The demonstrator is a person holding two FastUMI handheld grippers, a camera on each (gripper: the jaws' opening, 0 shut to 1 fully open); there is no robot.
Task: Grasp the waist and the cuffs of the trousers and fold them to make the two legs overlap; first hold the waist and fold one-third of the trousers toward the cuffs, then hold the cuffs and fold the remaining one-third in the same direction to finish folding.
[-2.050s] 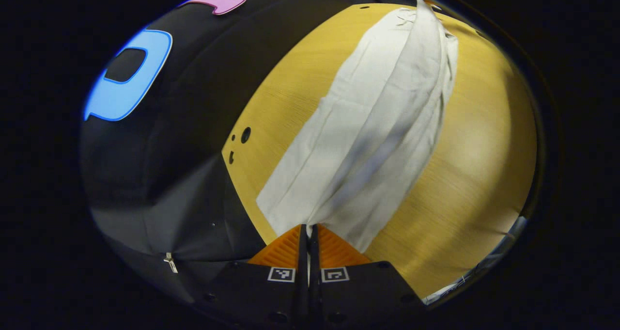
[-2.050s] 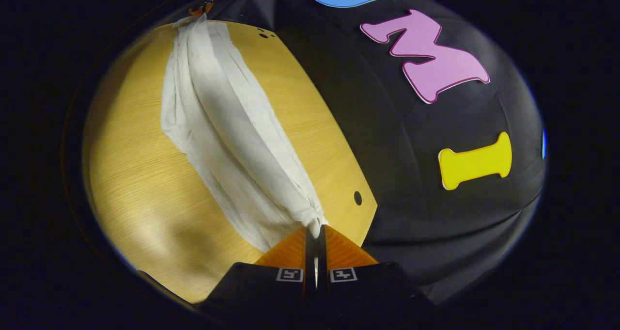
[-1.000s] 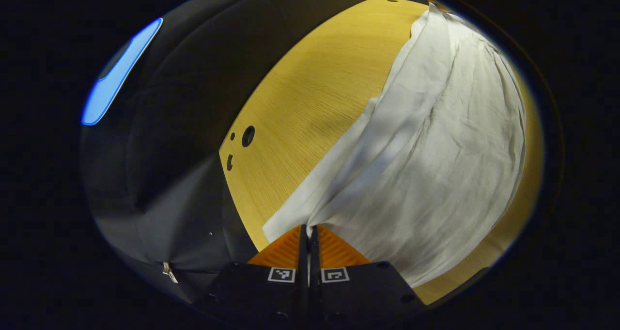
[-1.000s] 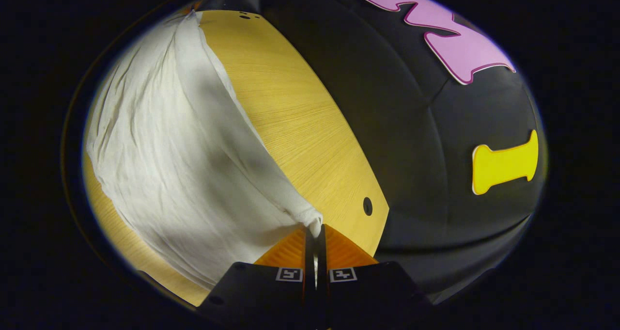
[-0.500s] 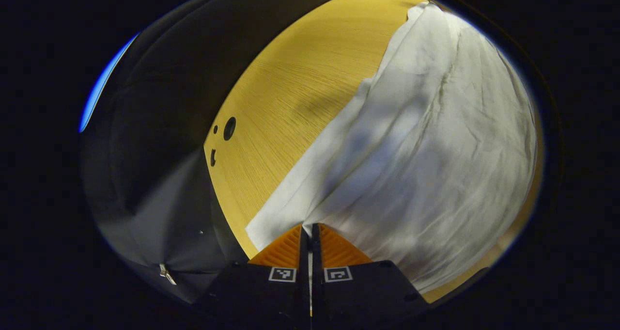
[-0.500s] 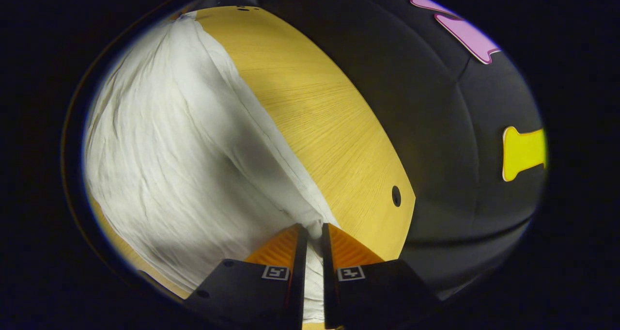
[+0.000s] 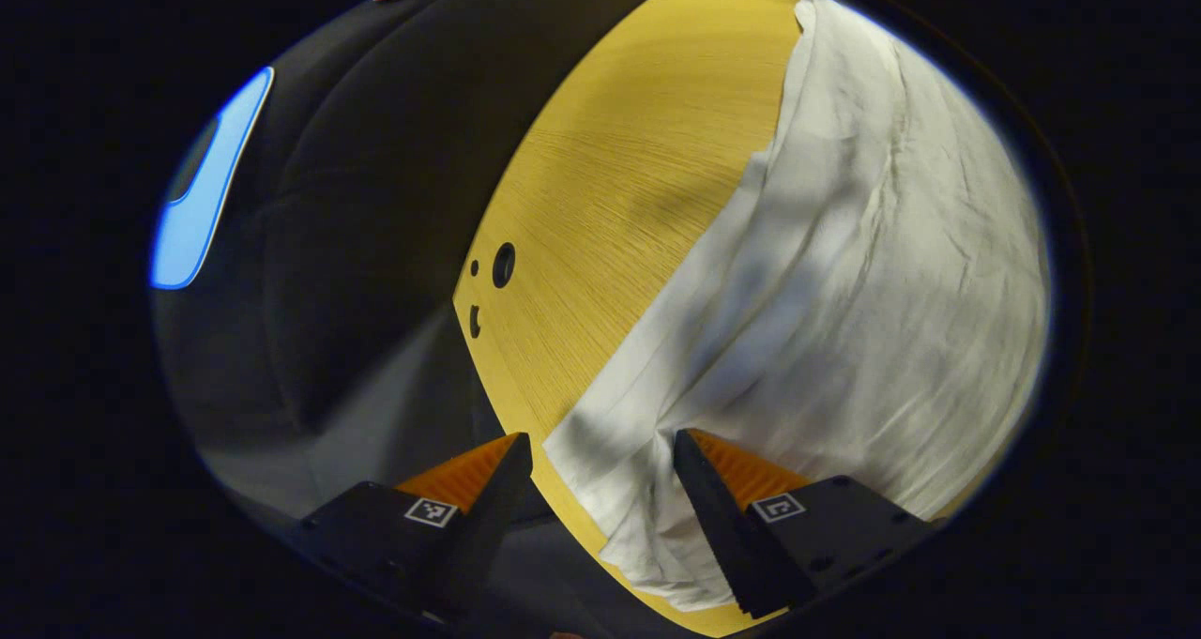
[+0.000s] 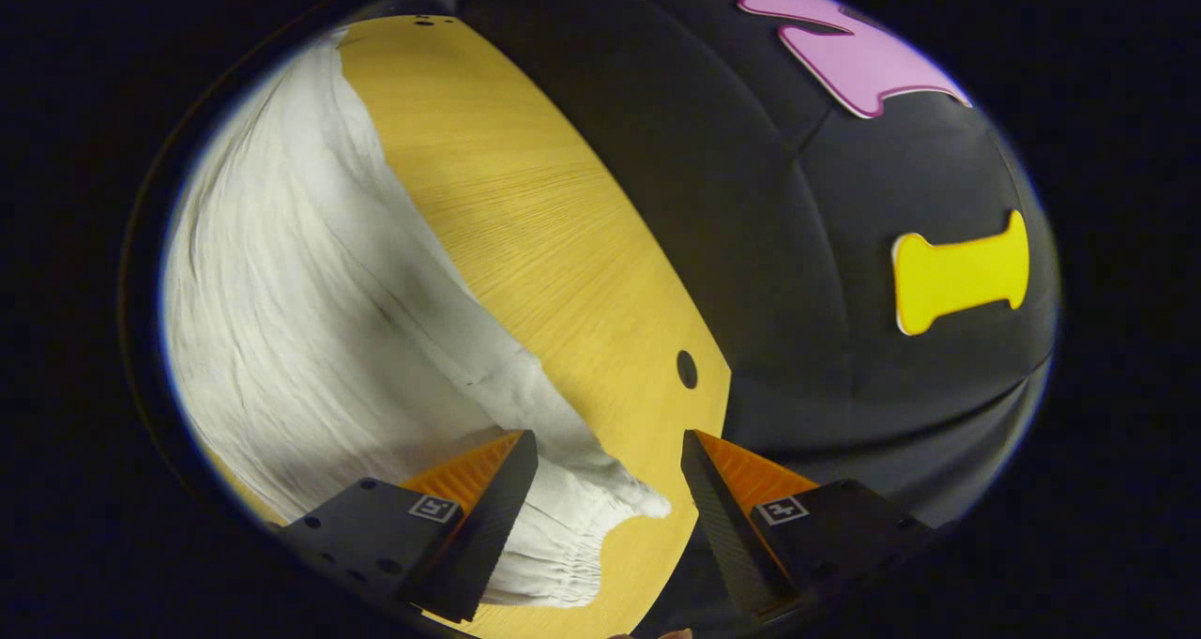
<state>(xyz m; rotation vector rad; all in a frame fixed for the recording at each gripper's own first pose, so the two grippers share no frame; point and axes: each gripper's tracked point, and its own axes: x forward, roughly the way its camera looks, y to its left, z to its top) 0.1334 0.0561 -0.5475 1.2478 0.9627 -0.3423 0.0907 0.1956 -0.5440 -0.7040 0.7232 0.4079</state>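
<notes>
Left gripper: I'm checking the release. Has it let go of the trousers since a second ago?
Yes. The left gripper has opened, and the trousers lie loose on the table between its spread fingers.

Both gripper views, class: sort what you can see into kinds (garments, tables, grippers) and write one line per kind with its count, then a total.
Garments: 1, the white trousers lying on the table.
Tables: 1, the wooden table.
Grippers: 2, the left gripper and the right gripper, both open over the cloth.
Total: 4
</notes>
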